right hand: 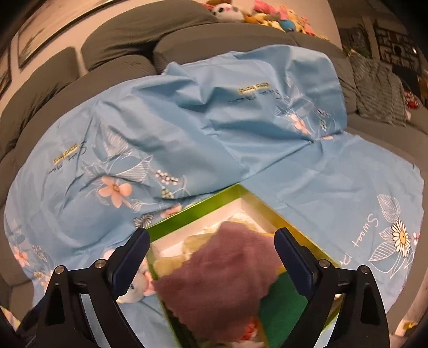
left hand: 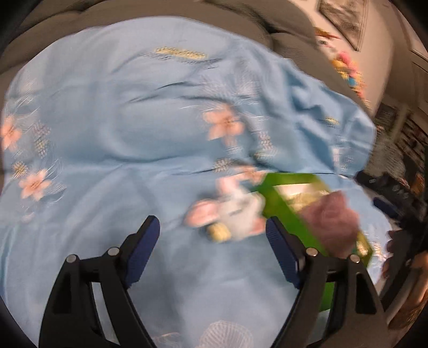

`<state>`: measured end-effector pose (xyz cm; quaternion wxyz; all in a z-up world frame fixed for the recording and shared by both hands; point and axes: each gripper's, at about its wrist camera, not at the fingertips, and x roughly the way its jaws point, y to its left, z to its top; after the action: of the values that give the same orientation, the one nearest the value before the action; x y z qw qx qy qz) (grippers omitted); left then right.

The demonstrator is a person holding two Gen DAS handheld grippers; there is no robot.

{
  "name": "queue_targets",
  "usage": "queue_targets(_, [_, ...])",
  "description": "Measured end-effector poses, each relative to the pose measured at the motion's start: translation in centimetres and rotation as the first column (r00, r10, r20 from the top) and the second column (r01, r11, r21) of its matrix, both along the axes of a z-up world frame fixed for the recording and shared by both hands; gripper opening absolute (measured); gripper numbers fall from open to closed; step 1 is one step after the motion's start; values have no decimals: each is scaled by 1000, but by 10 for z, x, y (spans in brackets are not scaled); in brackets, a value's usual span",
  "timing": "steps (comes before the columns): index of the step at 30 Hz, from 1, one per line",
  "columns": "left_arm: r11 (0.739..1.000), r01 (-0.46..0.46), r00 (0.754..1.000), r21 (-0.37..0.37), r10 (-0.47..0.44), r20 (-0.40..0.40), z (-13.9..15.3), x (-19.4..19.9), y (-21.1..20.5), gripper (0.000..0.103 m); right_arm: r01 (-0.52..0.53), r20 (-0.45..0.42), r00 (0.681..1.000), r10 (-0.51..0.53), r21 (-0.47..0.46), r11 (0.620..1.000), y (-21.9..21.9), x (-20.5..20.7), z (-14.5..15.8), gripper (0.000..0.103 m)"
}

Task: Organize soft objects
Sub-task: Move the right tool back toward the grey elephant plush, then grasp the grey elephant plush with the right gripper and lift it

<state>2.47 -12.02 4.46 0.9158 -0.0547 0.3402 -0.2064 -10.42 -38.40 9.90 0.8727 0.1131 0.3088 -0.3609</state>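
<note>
A green box (right hand: 192, 211) sits on a light blue floral sheet (right hand: 171, 128). A mauve cloth (right hand: 224, 270) lies over the box, with yellow-green soft items (right hand: 171, 265) beneath it. My right gripper (right hand: 211, 246) is open just above the box, empty. In the left wrist view, which is blurred, the box (left hand: 281, 203) and mauve cloth (left hand: 331, 216) are at right. A small white and pink plush toy (left hand: 230, 211) lies on the sheet (left hand: 133, 128) beside the box. My left gripper (left hand: 212, 233) is open right over the toy, empty. The toy (right hand: 136, 290) also shows left of the box.
The sheet covers a grey sofa (right hand: 149, 34). A pile of plush toys (right hand: 267, 16) sits on the sofa back. A grey patterned cushion (right hand: 379, 88) lies at the far right. Framed pictures (right hand: 48, 32) hang on the wall.
</note>
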Motion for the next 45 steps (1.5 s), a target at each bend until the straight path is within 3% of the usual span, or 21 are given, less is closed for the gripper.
queue_targets(5, [990,-118,992,74,121,-38,-38,5,63,81,-60,-46,997,60,-1,998,29,22,-21,95])
queue_targets(7, [986,-161,983,51,165,-85,-51,10,86,81,-87,-71,994,85,-16,996,43,30,-29,95])
queue_targets(10, [980,-185,971,76,194,-138,-53,15,98,81,-148,-92,985,147,-12,989,65,43,-43,95])
queue_targets(13, [975,-211,968,67,218,-125,-51,12,105,81,-218,-114,969,221,40,975,84,62,-59,95])
queue_targets(17, [969,-241,947,54,247,-206,-60,15,114,81,-288,-172,933,315,164,943,98,103,-87,95])
queue_targets(19, [970,-239,942,39,241,-233,-59,14,118,81,-267,-199,931,305,198,943,98,123,-101,95])
queue_targets(22, [970,-241,945,19,239,-223,-53,11,124,81,-173,-339,909,241,218,961,89,155,-132,95])
queue_targets(26, [963,-268,936,-6,259,-238,-51,14,133,81,-76,-456,881,124,123,990,81,159,-158,95])
queue_targets(30, [963,-268,935,-14,257,-245,-50,14,133,81,-118,-513,850,120,37,992,90,162,-174,94])
queue_targets(31, [964,-265,935,-11,254,-246,-49,13,132,81,-134,-524,842,128,27,991,92,162,-176,86])
queue_targets(33, [965,-263,936,-11,252,-246,-49,13,132,81,-164,-524,837,156,31,986,97,161,-176,77])
queue_targets(34, [965,-263,936,-12,252,-245,-49,13,132,81,-168,-525,833,174,59,984,97,161,-179,64])
queue_targets(36, [964,-266,936,-14,255,-244,-49,13,133,81,-189,-528,819,223,120,975,95,162,-185,63])
queue_targets(40, [964,-265,937,-16,254,-241,-48,13,134,81,-218,-521,822,228,83,972,103,159,-187,60])
queue_targets(42, [962,-271,936,-19,258,-241,-47,13,136,81,-235,-480,835,269,129,963,112,150,-177,59])
queue_targets(45, [955,-296,929,-24,282,-241,-45,14,141,81,-301,-429,824,371,224,927,138,135,-165,59])
